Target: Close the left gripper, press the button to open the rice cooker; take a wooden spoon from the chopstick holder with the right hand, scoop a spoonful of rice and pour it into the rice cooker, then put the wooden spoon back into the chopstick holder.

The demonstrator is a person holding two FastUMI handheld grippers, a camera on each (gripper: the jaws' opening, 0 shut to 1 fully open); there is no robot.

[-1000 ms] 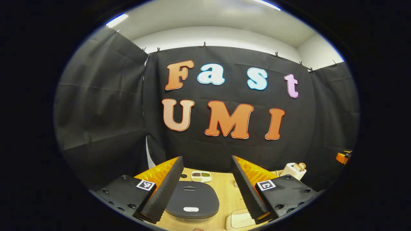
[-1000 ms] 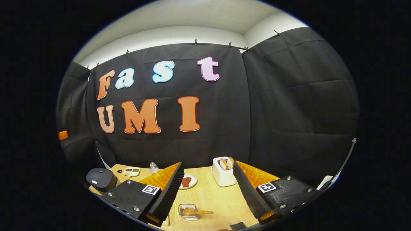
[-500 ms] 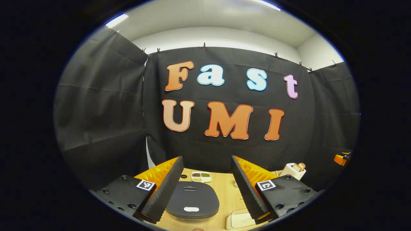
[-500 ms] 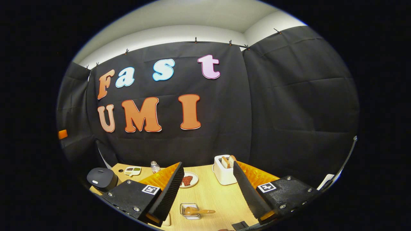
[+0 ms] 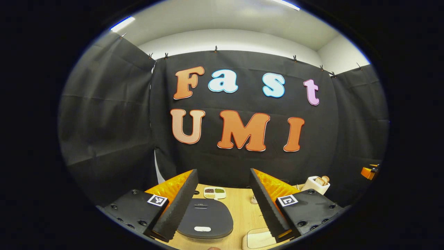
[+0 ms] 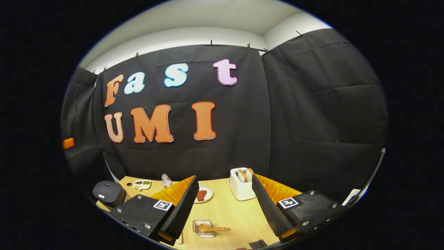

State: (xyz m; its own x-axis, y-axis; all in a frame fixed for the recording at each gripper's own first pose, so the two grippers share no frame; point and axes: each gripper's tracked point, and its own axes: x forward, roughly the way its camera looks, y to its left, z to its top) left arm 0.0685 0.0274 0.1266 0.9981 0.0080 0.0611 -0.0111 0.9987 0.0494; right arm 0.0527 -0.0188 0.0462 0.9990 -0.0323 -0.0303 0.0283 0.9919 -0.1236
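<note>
Both the left hand-held gripper (image 5: 223, 203) and the right hand-held gripper (image 6: 225, 205) are released and empty. The dark grey rounded rice cooker (image 5: 204, 218) sits lid-down near the table's (image 5: 242, 211) front edge. Unclenched fingers could straddle its small white button (image 5: 202, 228) instead of pressing it.

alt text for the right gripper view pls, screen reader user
The right gripper hangs open above a wooden table, over a small clear holder with a wooden spoon. Behind stand a white toaster with bread, a plate, and a dark rice cooker, far left.
</note>
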